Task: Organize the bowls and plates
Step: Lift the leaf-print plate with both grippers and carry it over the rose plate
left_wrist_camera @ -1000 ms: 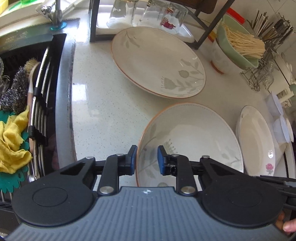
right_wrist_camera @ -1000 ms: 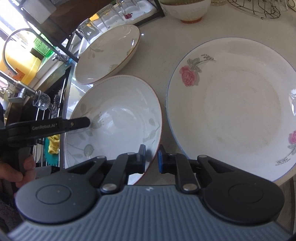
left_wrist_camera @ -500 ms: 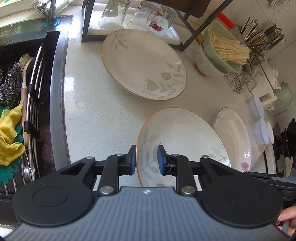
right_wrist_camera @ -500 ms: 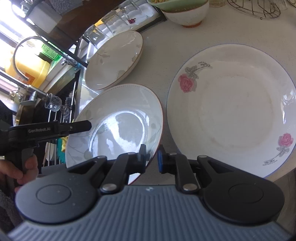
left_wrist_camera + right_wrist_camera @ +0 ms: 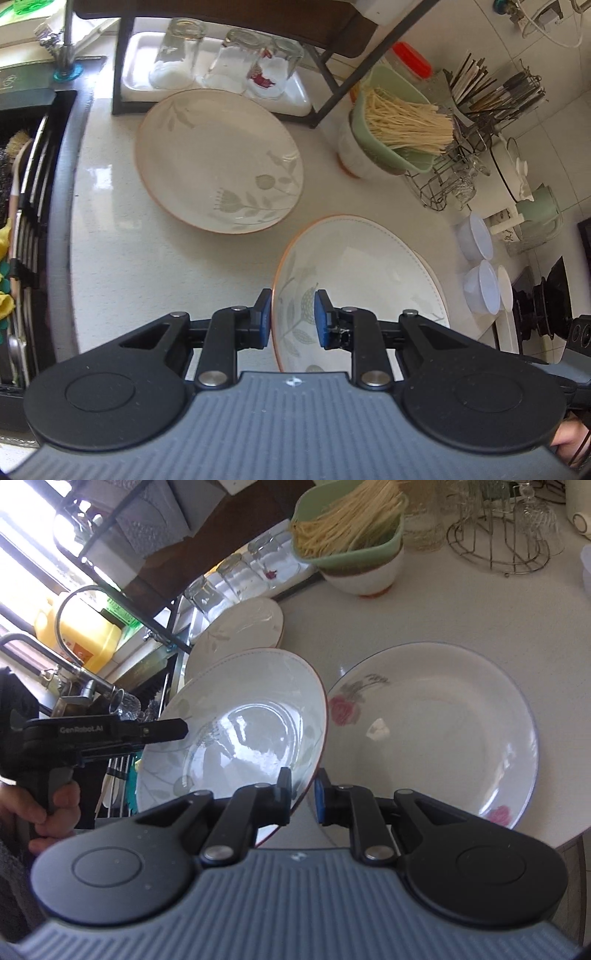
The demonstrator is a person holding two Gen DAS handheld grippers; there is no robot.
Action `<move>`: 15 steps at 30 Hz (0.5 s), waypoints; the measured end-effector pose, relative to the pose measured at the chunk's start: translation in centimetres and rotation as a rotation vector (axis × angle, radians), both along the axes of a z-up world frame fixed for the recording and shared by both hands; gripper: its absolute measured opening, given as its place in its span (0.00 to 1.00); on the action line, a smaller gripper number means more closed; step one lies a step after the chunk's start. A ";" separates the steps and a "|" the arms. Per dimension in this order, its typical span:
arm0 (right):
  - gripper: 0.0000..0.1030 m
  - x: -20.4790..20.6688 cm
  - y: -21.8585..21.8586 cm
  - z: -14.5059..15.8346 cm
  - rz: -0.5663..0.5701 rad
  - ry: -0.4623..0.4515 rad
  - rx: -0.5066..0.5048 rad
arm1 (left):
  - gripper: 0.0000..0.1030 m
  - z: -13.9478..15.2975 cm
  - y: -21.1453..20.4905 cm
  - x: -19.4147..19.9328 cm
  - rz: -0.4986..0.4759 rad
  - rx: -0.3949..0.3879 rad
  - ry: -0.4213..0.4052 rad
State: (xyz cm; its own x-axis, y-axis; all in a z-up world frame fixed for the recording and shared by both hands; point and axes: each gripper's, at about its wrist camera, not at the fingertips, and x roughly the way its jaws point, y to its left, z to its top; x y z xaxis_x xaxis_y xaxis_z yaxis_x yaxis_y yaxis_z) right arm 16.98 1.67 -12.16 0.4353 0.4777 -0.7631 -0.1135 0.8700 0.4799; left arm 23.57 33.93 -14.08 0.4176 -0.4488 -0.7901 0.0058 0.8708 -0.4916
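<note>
A white leaf-patterned plate [image 5: 362, 280] with an orange rim is held in the air above the counter, tilted. My left gripper [image 5: 291, 319] is shut on its left rim. My right gripper [image 5: 303, 794] is shut on its opposite rim [image 5: 258, 723]. A second leaf-patterned plate [image 5: 218, 158] lies flat on the counter further back; it also shows in the right wrist view [image 5: 236, 631]. A larger rose-patterned plate [image 5: 436, 727] lies flat on the counter to the right, partly under the lifted plate.
A sink with dish rack [image 5: 22, 206] is at the left. A shelf frame over a tray of upturned glasses [image 5: 221, 62] stands at the back. A green bowl of sticks [image 5: 399, 125], a wire rack [image 5: 458, 177] and small white bowls [image 5: 480, 266] are right.
Both grippers have lifted the leaf-patterned plate off the counter and tilted it. It now overlaps the left edge of the rose plate in the right wrist view.
</note>
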 end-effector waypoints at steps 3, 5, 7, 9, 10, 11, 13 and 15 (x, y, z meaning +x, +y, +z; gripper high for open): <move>0.16 0.0 -2.0 0.0 -0.015 -0.001 0.007 | 0.26 0.3 -2.0 0.5 -0.016 0.000 0.001; 0.16 0.0 -3.1 -0.1 -0.020 -0.003 0.005 | 0.26 0.4 -3.4 0.8 -0.029 0.006 -0.003; 0.16 -0.2 -4.3 -0.3 -0.024 -0.008 0.002 | 0.26 0.5 -4.8 1.0 -0.039 0.011 -0.003; 0.16 -0.3 -5.6 -0.8 -0.039 -0.004 0.006 | 0.26 0.3 -6.3 1.1 -0.050 0.012 0.000; 0.16 -0.4 -6.2 -1.0 -0.048 -0.001 0.009 | 0.26 0.1 -7.0 1.2 -0.053 0.013 0.003; 0.16 -0.5 -6.9 -1.2 -0.058 0.004 0.012 | 0.26 -0.1 -7.8 1.2 -0.057 0.015 0.008; 0.16 -0.7 -8.0 -1.9 -0.070 0.012 0.012 | 0.26 -0.9 -9.1 1.3 -0.066 0.031 0.026; 0.16 -0.7 -8.8 -2.5 -0.061 0.022 -0.001 | 0.26 -1.6 -10.4 1.1 -0.076 0.048 0.040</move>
State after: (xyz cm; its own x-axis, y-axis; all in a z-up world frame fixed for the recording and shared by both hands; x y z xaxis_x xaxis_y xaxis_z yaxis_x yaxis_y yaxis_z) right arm 16.26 -7.17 -14.70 0.4470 0.4499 -0.7731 -0.0501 0.8755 0.4806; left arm 24.70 23.54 -15.69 0.3519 -0.4395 -0.8264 0.0538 0.8910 -0.4509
